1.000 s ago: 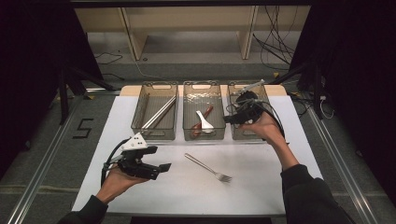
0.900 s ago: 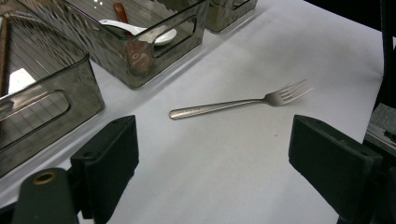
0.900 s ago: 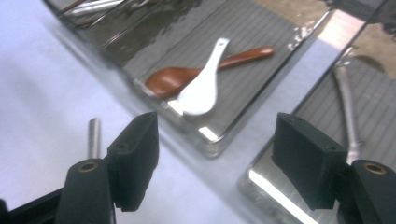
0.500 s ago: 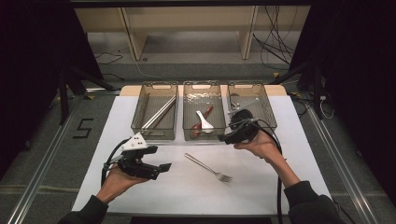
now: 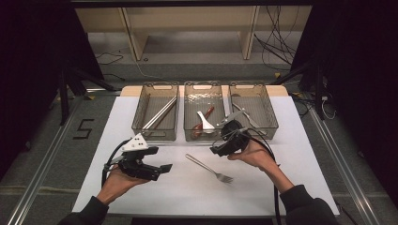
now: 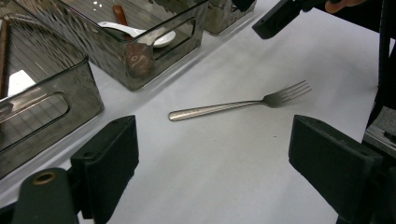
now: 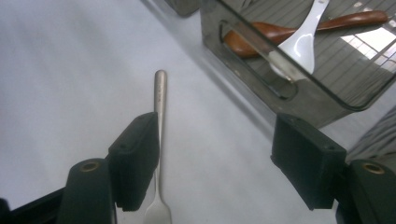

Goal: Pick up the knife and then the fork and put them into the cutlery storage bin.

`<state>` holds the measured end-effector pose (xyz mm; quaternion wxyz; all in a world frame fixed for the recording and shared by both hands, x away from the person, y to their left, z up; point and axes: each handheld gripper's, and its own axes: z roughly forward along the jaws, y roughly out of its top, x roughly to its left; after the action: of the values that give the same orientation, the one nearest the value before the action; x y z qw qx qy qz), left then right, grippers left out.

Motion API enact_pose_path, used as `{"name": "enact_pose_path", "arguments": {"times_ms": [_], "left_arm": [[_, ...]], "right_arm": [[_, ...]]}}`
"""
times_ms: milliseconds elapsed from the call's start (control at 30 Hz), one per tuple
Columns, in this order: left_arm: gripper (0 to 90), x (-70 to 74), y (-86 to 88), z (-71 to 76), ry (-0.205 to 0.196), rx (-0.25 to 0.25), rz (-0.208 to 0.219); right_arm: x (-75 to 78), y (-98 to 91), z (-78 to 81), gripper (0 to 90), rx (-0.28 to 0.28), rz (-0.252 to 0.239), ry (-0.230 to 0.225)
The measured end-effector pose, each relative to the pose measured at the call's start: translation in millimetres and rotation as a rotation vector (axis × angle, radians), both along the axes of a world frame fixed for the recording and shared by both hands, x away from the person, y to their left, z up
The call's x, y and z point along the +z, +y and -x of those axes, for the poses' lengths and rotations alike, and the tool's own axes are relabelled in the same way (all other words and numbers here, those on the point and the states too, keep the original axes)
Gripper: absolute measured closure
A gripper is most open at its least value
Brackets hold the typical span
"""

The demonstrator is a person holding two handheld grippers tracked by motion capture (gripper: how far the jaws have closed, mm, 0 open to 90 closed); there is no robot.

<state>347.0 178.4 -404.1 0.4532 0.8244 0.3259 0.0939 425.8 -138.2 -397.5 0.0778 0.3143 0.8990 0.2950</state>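
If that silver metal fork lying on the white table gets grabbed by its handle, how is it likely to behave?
The silver metal fork looks like solid steel, so it probably stays stiff. Its smooth, rounded handle may slip between flat pads. Lying flat on the white table, it leaves little room underneath and will likely slide, not roll, if nudged.

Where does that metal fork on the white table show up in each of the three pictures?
High view: the fork lies centre, below the trays, tines lower right.
Left gripper view: middle, tines pointing right.
Right gripper view: left of centre, handle up, partly behind the left jaw.
Shared landmark: the white spoon in the middle tray.
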Motion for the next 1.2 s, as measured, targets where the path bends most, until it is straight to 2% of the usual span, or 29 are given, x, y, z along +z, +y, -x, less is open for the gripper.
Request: {"name": "enact_pose_path", "arguments": {"times_ms": [300,433,667,867,933,1067,1200], "left_arm": [[15.6,0.0,0.0,0.2,0.001,0.003,0.003],[15.6,0.0,0.1,0.2,0.001,0.004,0.004],[15.6,-0.1,-0.3,0.5,0.001,0.001,0.003],[15.6,-0.2,-0.5,0.4,0.000,0.000,0.003],[15.6,-0.4,-0.6,0.4,0.000,0.000,0.003],[15.6,-0.4,-0.5,0.4,0.000,0.001,0.003],[15.6,-0.5,-0.5,0.3,0.000,0.001,0.003]], "right_arm": [[-18.4,15.7,5.8,33.8,0.040,0.052,0.027],[-26.9,23.0,9.0,35.2,0.069,0.091,0.039],[-37.0,29.4,11.4,41.6,0.097,0.140,0.069],[-44.8,33.0,13.0,46.8,0.119,0.164,0.102],[-47.4,34.3,13.6,49.9,0.134,0.183,0.100],[-50.5,35.8,13.9,55.8,0.152,0.193,0.121],[-53.1,36.1,14.0,60.6,0.164,0.206,0.120]]}}
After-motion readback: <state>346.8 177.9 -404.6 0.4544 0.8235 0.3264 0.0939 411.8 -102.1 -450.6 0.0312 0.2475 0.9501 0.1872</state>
